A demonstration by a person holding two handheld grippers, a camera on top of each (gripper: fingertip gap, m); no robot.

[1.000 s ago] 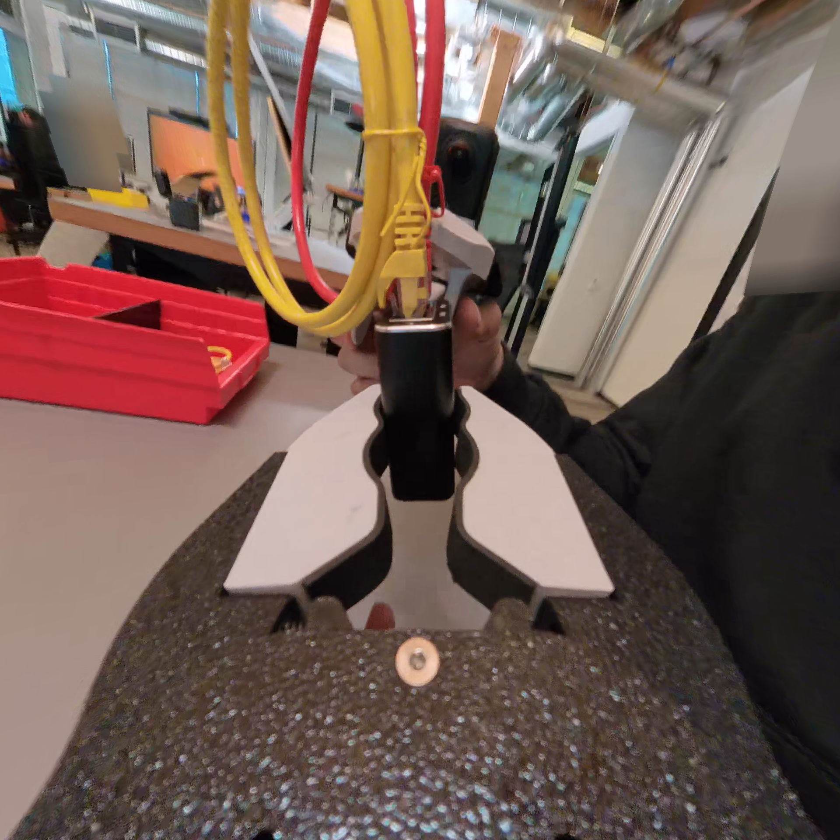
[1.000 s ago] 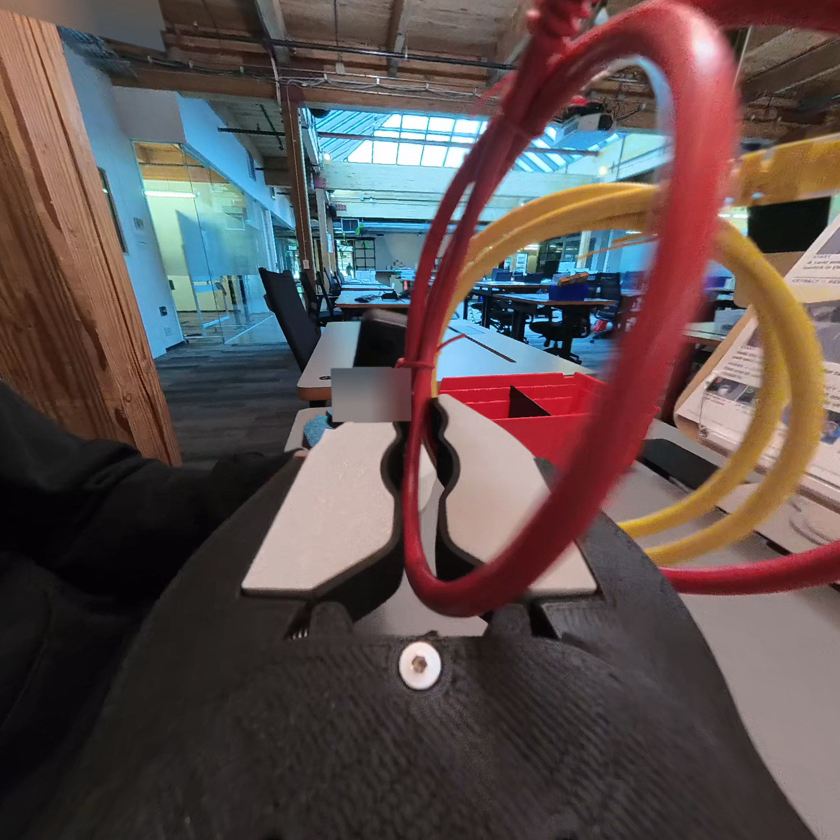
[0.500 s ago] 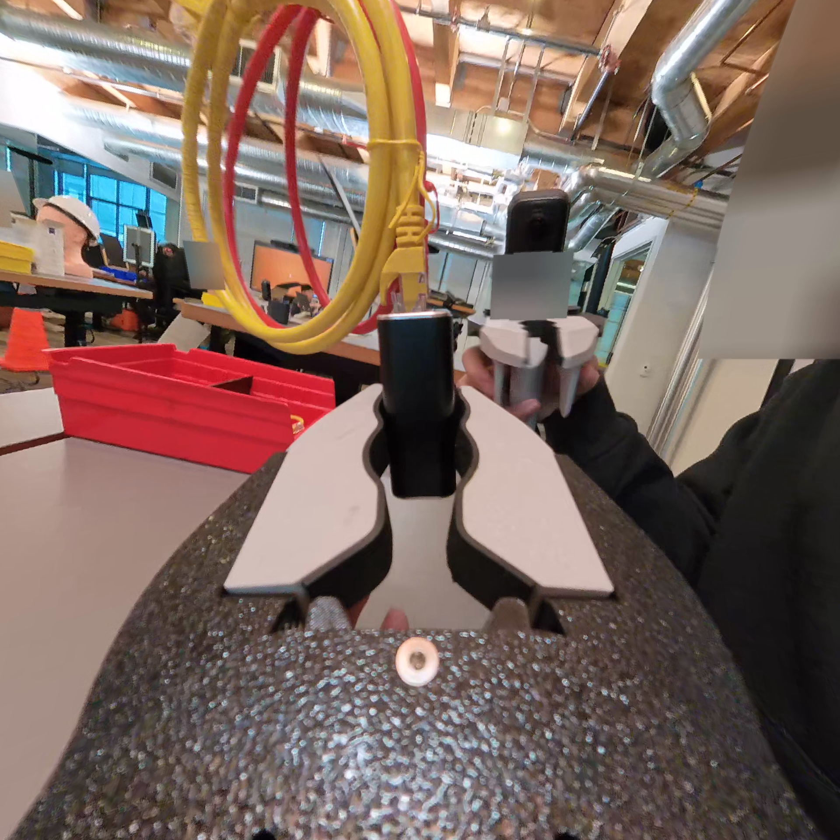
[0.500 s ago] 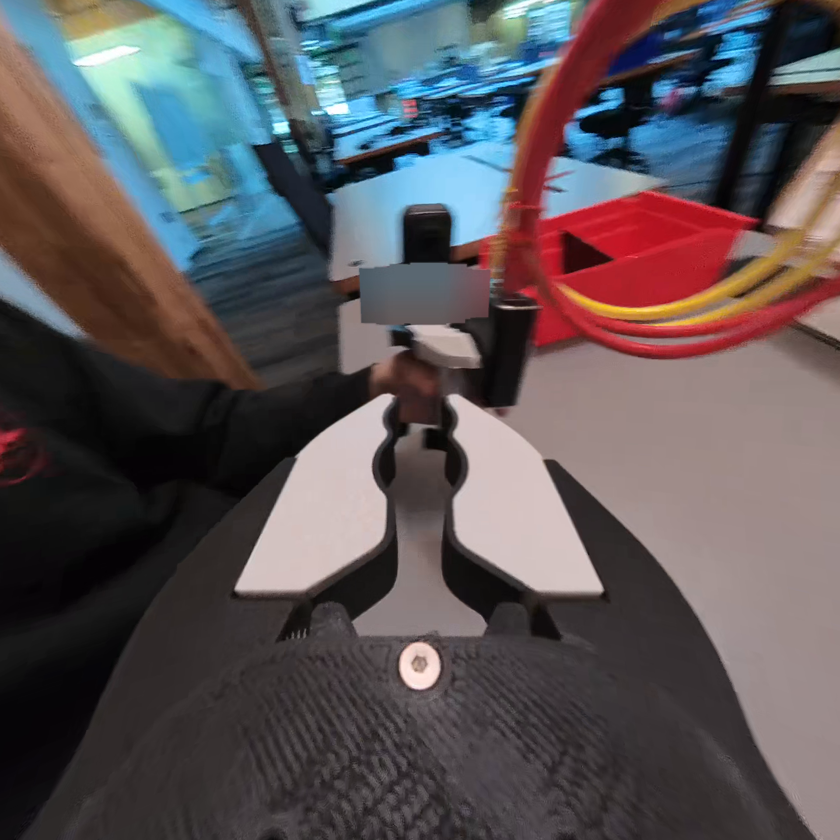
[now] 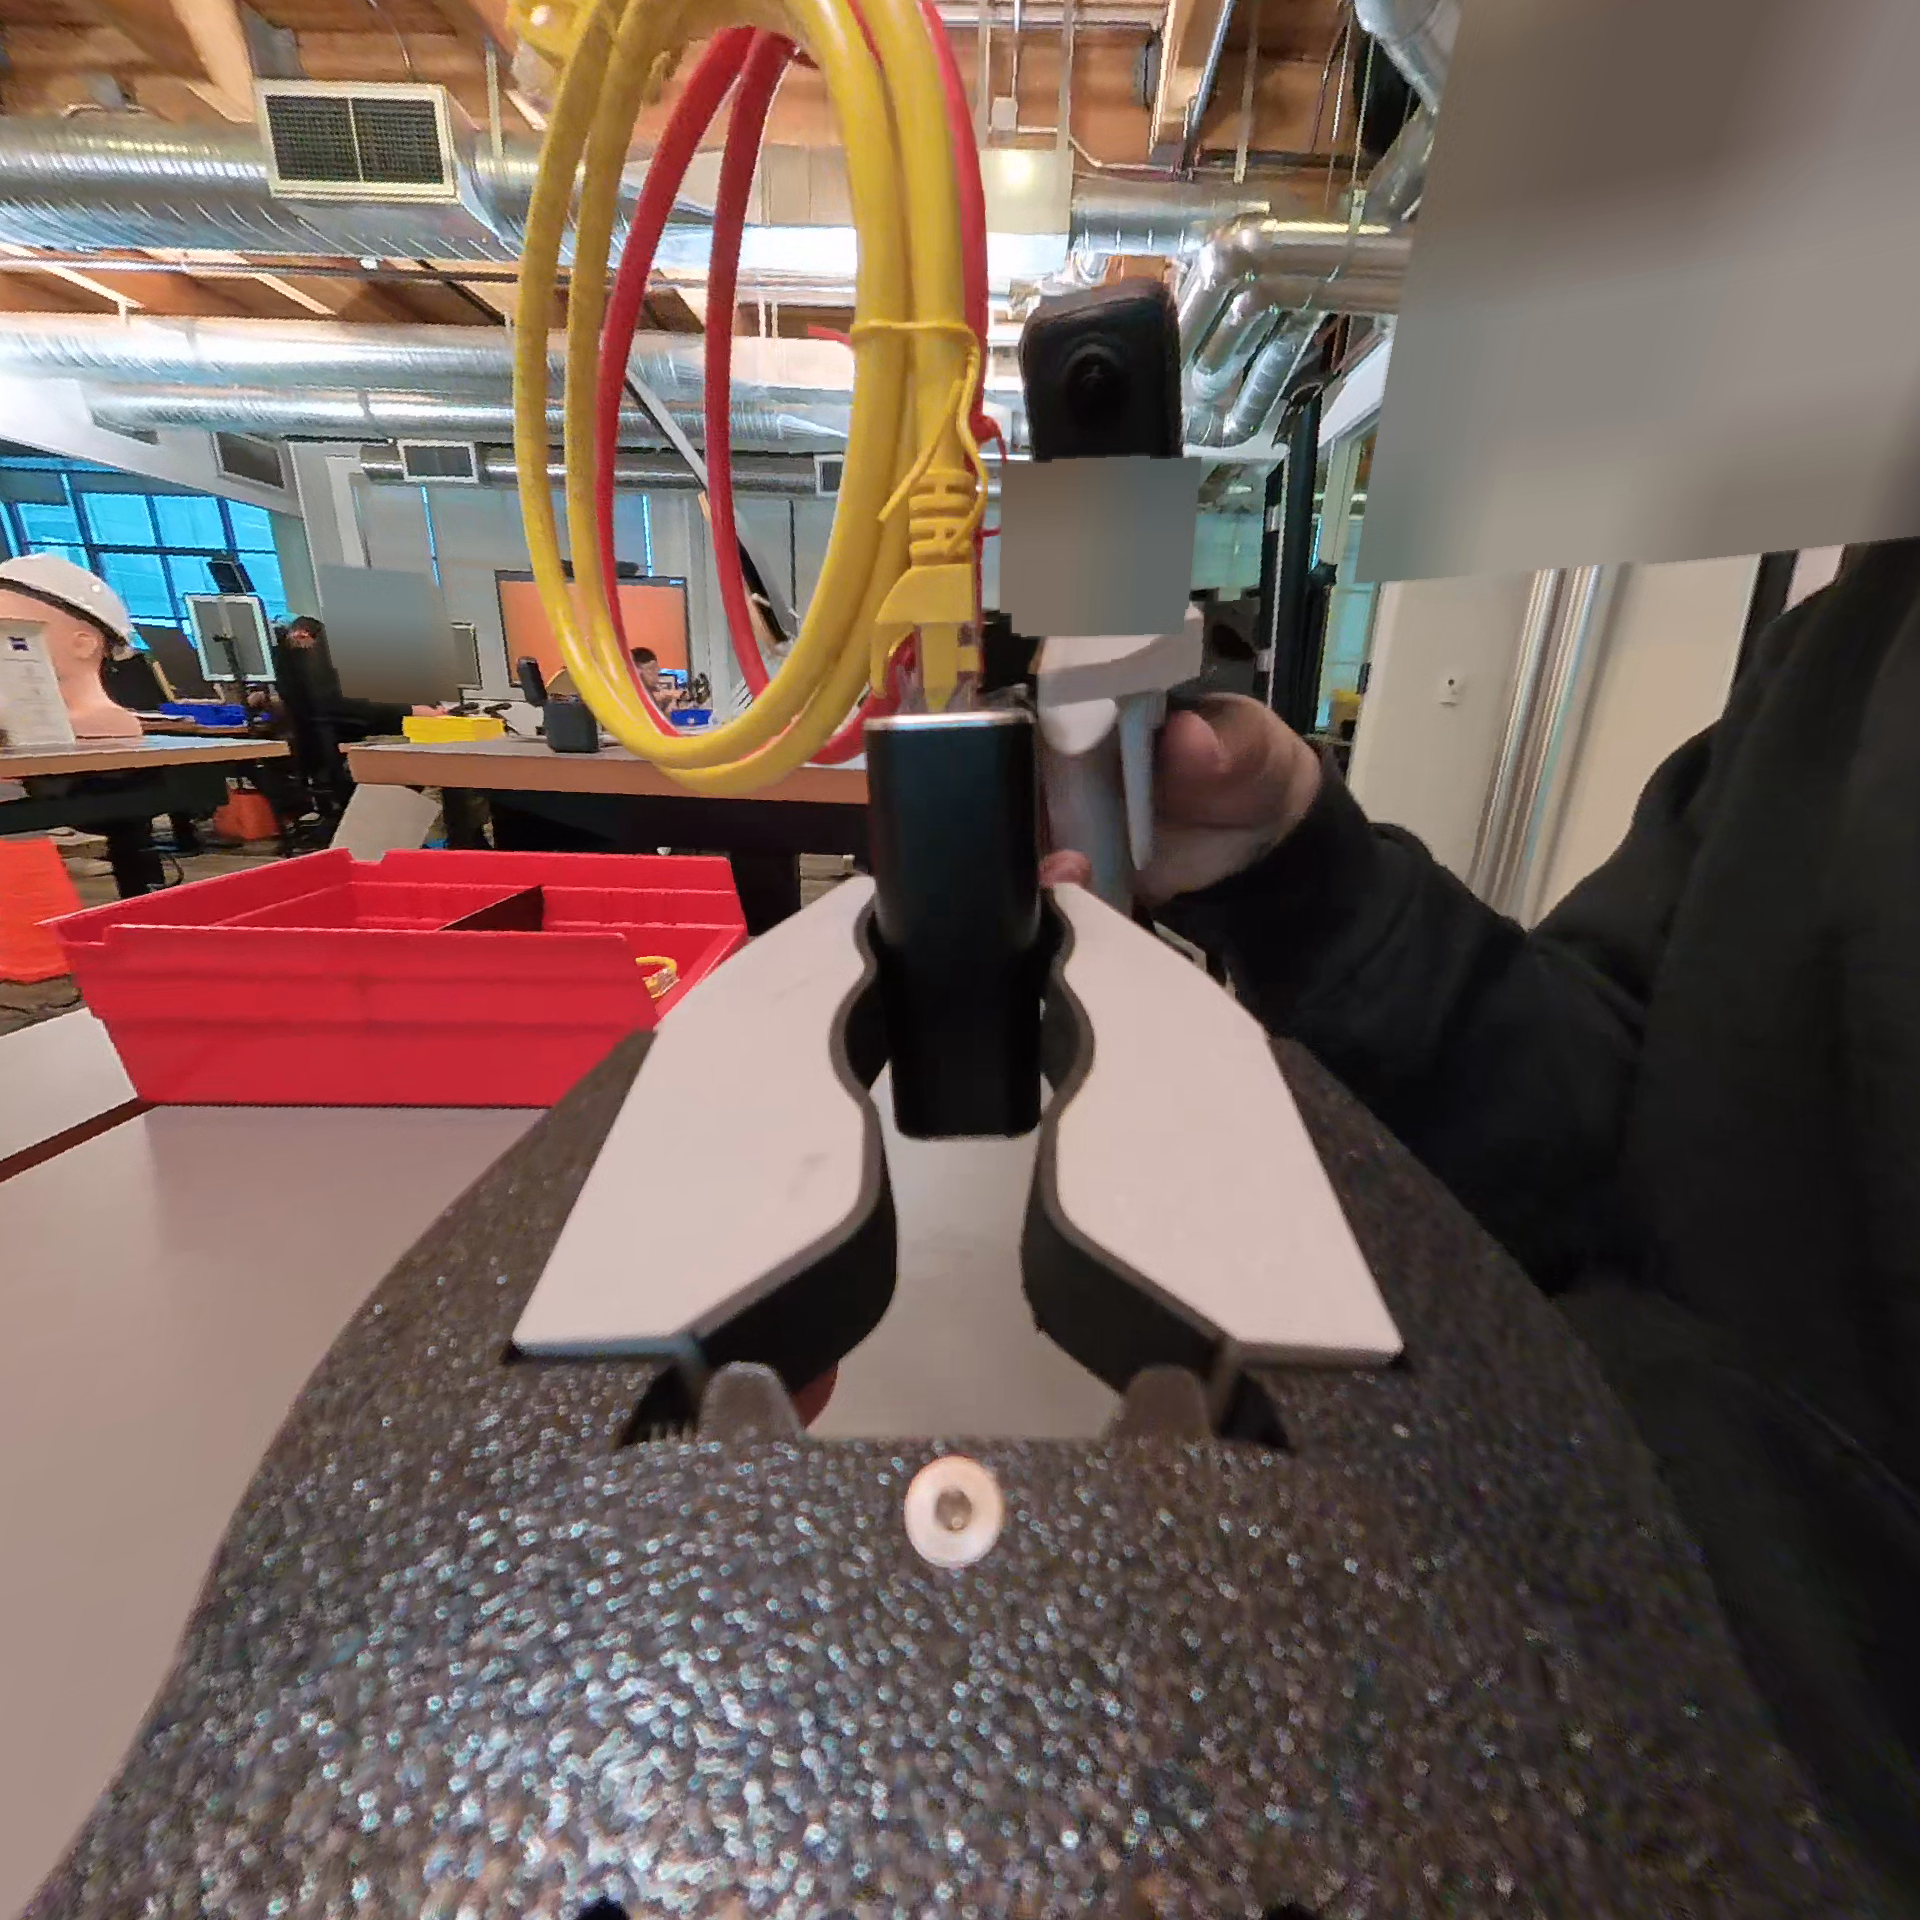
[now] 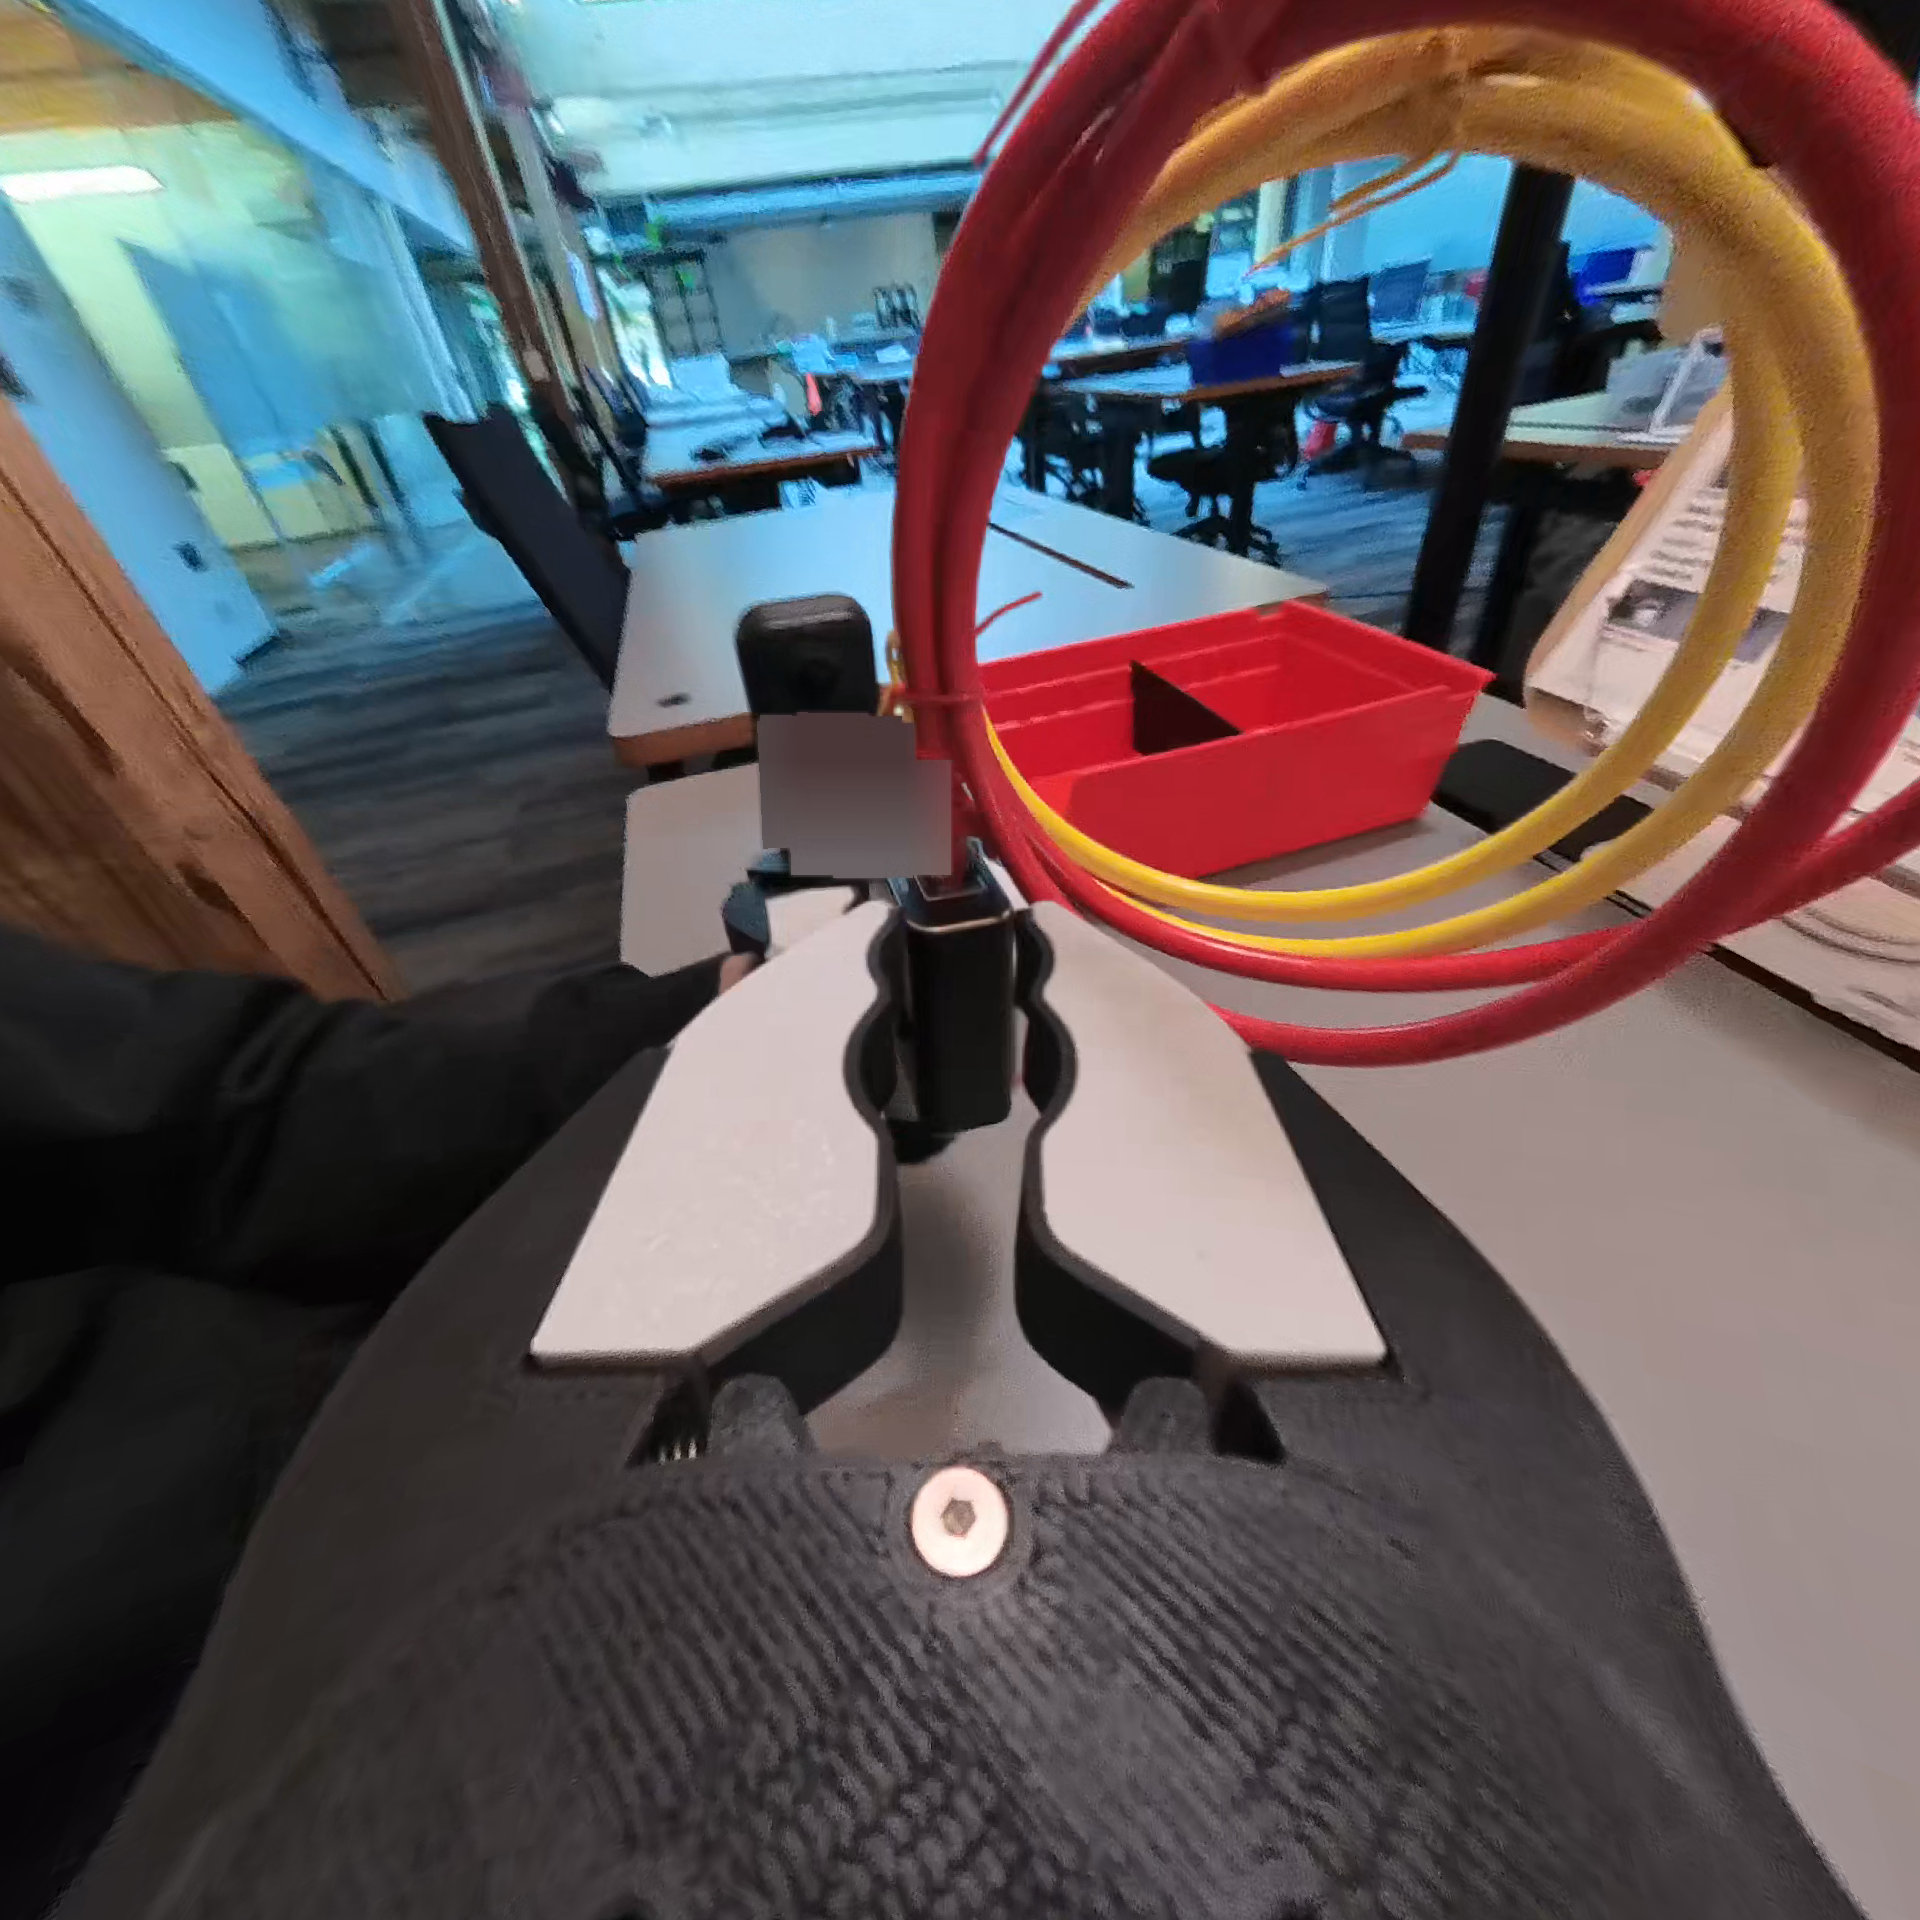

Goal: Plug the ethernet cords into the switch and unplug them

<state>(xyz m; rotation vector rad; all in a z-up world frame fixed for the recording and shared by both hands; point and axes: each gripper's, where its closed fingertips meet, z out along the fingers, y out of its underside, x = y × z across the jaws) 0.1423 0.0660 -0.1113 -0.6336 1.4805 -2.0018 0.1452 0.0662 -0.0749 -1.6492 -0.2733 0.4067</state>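
Both cords seated in the small black box-shaped switch (image 5: 956,935) — unplugging remains.
Left gripper (image 5: 958,997) fingers pinch it; right gripper (image 6: 956,1039) fingers spread around it, coiled yellow cord (image 5: 582,416) and red cord (image 6: 935,416) plugged in.

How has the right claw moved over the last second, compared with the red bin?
Yes. In the right wrist view the right claw was off the red bin's left end; it has closed in on the black switch.

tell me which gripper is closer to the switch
Left. The left gripper is shut on the switch, clamping its lower body. The right gripper is at its cord end; whether it touches is unclear.
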